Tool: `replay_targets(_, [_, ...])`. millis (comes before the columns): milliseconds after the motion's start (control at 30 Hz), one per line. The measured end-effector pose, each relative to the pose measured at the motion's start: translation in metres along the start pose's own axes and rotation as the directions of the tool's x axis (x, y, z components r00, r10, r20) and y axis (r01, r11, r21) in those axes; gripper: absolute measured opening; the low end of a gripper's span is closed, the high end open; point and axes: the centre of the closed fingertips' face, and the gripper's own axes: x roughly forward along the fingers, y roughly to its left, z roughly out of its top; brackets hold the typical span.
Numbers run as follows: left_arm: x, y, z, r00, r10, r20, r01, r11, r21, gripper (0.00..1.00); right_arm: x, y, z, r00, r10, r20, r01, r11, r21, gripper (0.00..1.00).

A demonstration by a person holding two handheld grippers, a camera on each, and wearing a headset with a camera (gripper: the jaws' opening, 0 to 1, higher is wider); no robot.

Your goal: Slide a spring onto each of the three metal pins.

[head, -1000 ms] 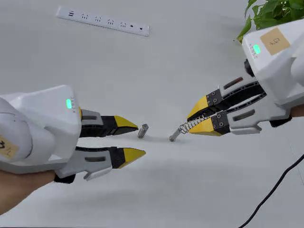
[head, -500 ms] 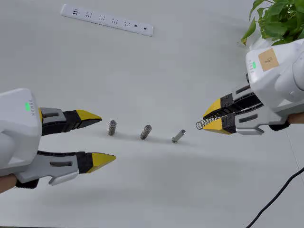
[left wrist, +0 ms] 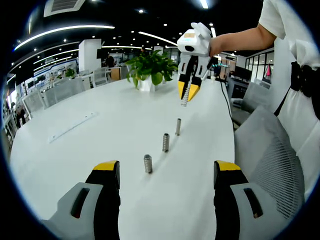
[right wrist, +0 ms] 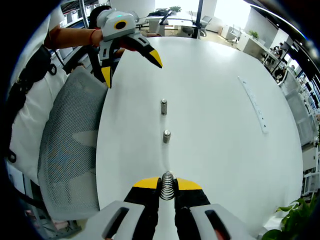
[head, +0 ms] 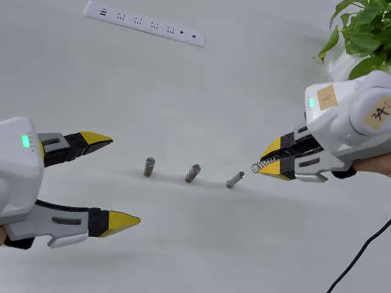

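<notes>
Holding entry, right gripper [head: 269, 166]: jaws clenched on one spring [head: 263, 164], whose free end sticks out past the yellow tips. Target: bare pin [head: 235, 179], upright on the white worktop [head: 183, 91], at the end of a row of three. Also listed: middle pin [head: 193, 173] and far pin [head: 149, 166], each already wearing a spring. Spare: left gripper [head: 122, 179], jaws spread wide, empty, well apart from the row. Key relation: the spring's open end hangs near the bare pin's top, off to the right gripper's side and above it. In the left gripper view the spring points down, roughly parallel to the pin's long axis, not yet over it. Judgement: right gripper nearer; shift sideways, then lower.
</notes>
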Motion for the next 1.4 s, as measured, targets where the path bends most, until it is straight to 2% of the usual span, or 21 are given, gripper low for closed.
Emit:
replay_targets(133, [0.003, -0.002, -0.006, 0.9999, -0.010, -0.008, 0.010, 1.000, -0.004, 0.81, 0.013, -0.009, -0.005, 1.0000, 0.002, -0.008, -0.002, 1.000, 0.011, 0.07])
replay_targets(400, [0.004, -0.002, -0.010, 0.9999, -0.010, -0.004, 0.010, 1.000, -0.015, 0.85, 0.027, -0.008, -0.010, 0.9989, 0.016, -0.044, -0.017, 1.000, -0.002, 0.07])
replay_targets(967, [0.007, -0.003, -0.012, 0.9998, -0.017, 0.007, 0.017, 0.999, -0.039, 0.84, 0.038, -0.012, -0.018, 0.9955, 0.043, -0.084, -0.043, 0.999, -0.002, 0.07])
replay_targets(1400, [0.010, -0.007, -0.012, 0.9995, -0.029, 0.012, 0.029, 0.998, -0.049, 0.84, 0.042, -0.014, -0.020, 0.9947, 0.054, -0.088, -0.055, 0.999, -0.003, 0.07])
